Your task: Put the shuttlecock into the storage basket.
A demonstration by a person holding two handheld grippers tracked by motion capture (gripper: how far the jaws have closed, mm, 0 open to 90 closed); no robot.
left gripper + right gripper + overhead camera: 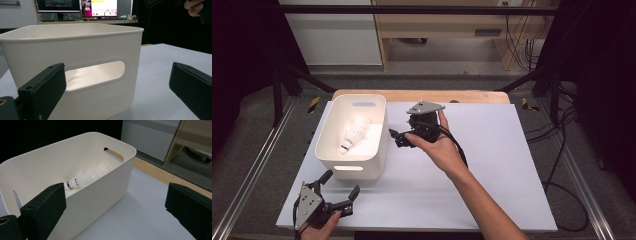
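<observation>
The shuttlecock [353, 134] lies on the floor of the white plastic bin [378, 131], left of centre in the high view. Its long axis runs diagonally: the cork end with its blue band points toward the lower left of the frame, and the feather skirt fans toward the upper right.

The right gripper [401, 138] sits at mid-frame, just beside the bin's right wall and about level with its rim. Its fingers are spread wide with nothing between them. In the right gripper view the shuttlecock [86, 177] shows over the near wall, between the two fingers [45, 207] and beyond them, down inside the bin. So it lies to the picture's left of this gripper and lower, with the wall between.

The left gripper [341, 187] is at the lower left of the high view, fingers also parted and empty, facing the bin's near end wall and its handle slot [96, 75].

Judged from this, the right gripper is the nearer. It would have to clear the rim and then drop, best closing across the cork end, not along the feathers.
</observation>
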